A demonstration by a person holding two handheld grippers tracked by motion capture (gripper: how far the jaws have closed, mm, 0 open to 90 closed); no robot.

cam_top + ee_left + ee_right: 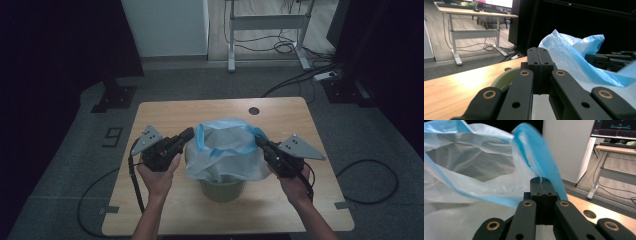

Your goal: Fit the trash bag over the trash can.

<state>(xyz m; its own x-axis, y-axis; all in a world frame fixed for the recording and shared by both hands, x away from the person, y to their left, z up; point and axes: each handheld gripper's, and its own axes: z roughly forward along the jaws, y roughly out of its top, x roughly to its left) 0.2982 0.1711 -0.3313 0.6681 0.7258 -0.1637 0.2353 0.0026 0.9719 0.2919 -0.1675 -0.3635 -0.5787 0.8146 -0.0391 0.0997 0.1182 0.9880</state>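
A white plastic bag (227, 150) with a blue rim is draped over a green bin (222, 190) in the middle of the wooden table (165, 115). My right gripper (259, 141) is at the bag's right side, shut on the blue rim, which runs into its jaw seam (543, 180). My left gripper (189, 133) is at the bag's left edge with its jaws pressed together (540, 50). No film shows in that seam. The bag (574, 55) rises just behind and right of it, and the bin's rim (504, 78) shows to its left. The bag's mouth (474, 165) gapes open.
A round cable hole (254, 110) is in the table's far side. Cables trail from both grippers off the table's near edge. A white desk frame (267, 22) stands on the floor beyond, with dark curtains at both sides.
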